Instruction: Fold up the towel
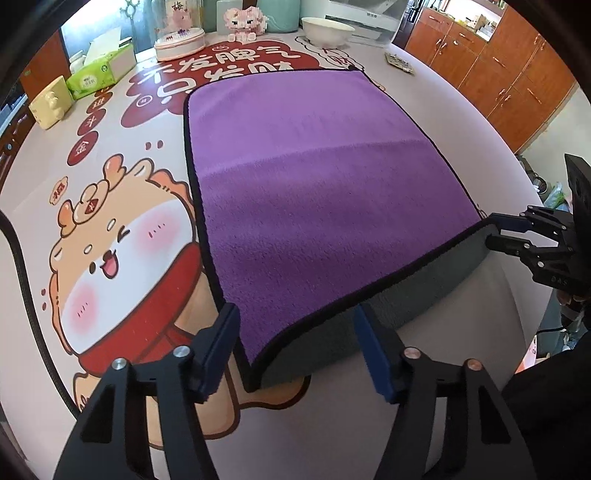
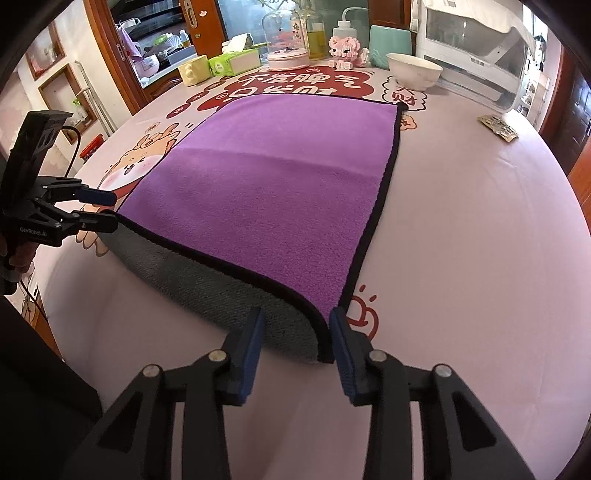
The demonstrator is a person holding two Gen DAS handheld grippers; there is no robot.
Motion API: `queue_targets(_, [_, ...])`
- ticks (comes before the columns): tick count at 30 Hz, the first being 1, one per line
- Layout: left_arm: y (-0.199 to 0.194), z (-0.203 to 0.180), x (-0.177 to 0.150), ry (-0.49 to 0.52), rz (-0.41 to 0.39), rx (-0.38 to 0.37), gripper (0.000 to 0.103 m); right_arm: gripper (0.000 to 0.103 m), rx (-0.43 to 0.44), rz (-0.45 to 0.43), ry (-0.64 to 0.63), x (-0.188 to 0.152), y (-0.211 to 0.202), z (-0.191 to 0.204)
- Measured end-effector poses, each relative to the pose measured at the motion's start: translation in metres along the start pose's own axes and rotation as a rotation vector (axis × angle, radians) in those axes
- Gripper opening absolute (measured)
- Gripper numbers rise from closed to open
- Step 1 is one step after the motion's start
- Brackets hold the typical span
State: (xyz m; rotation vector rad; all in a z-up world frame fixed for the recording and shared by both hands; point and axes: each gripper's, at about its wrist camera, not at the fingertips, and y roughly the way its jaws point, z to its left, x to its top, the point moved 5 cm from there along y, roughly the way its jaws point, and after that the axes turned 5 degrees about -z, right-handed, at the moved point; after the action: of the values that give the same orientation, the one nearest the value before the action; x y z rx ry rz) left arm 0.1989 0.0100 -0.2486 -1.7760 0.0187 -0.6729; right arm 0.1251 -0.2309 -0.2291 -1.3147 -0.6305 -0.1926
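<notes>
Left wrist view: the left tool (image 1: 295, 350) hangs with its two blue-padded fingers spread wide, one on each side of the near left corner of the towel (image 1: 314, 177), gripping nothing. The purple towel, edged in black, lies spread over the middle of the bench (image 1: 461, 122), on a printed cloth with a cartoon figure (image 1: 110, 258). Its near edge is lifted and curls under, showing a grey underside. At the towel's near right corner the right tool (image 1: 496, 232) has its fingers slightly parted around the hem; whether they pinch it I cannot tell from here. Along the far edge of the bench stand a white bowl (image 1: 327, 31), a pink block figure (image 1: 243, 20) and a green tissue box (image 1: 99, 72).

Right wrist view: the right tool (image 2: 297, 343) is open, its fingers apart on either side of the raised near right corner, apparently not clamped on it. The left tool (image 2: 107, 208) sits at the near left corner, fingers parted around the hem there.
</notes>
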Motion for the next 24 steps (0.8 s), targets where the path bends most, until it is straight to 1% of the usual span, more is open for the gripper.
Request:
queue_targets(1, [0.0000,-0.0010,-0.0010,0.001,0.002,-0.003,0.056,0.035,0.001,0.000,0.000,-0.0003,-0.0001,-0.0002])
queue_targets(5, [0.0019,-0.0038,-0.0045,0.002,0.015,-0.002,0.051,0.027,-0.013,0.004,0.000,-0.0018,0.0013,-0.0019])
queue_targets(8, [0.0010,-0.0045,-0.0056,0.002,0.012,0.011,0.045,0.022,-0.018,0.008,-0.006,-0.0031,0.0019,-0.0024])
queue_targets(10, [-0.0001,-0.0041,-0.0058,-0.003,0.009,0.017,0.036,0.021,-0.021,0.008,-0.009,-0.0035,0.0016,-0.0026])
queue_targets(11, [-0.0006,-0.0035,-0.0058,-0.006,0.008,0.021,0.034,0.018,-0.021,0.009,-0.009,-0.0036,0.0016,-0.0028])
queue_targets(13, [-0.0013,-0.0030,-0.0064,-0.009,0.005,0.023,0.024,0.015,-0.024,0.009,-0.008,-0.0041,0.0017,-0.0031])
queue_targets(14, [-0.0018,-0.0034,-0.0065,-0.010,0.003,0.025,0.021,0.013,-0.027,0.010,-0.008,-0.0042,0.0021,-0.0034])
queue_targets(16, [-0.0028,-0.0039,-0.0068,-0.009,-0.003,0.025,0.012,0.010,-0.031,0.011,-0.010,-0.0052,0.0024,-0.0029])
queue_targets(20, [-0.0037,-0.0052,-0.0064,0.001,-0.020,0.035,0.008,0.006,-0.041,0.013,-0.012,-0.0053,0.0031,-0.0020])
queue_targets(24, [-0.0032,-0.0042,-0.0073,-0.005,-0.026,0.047,0.006,0.005,-0.047,0.013,-0.013,-0.0053,0.0032,-0.0016])
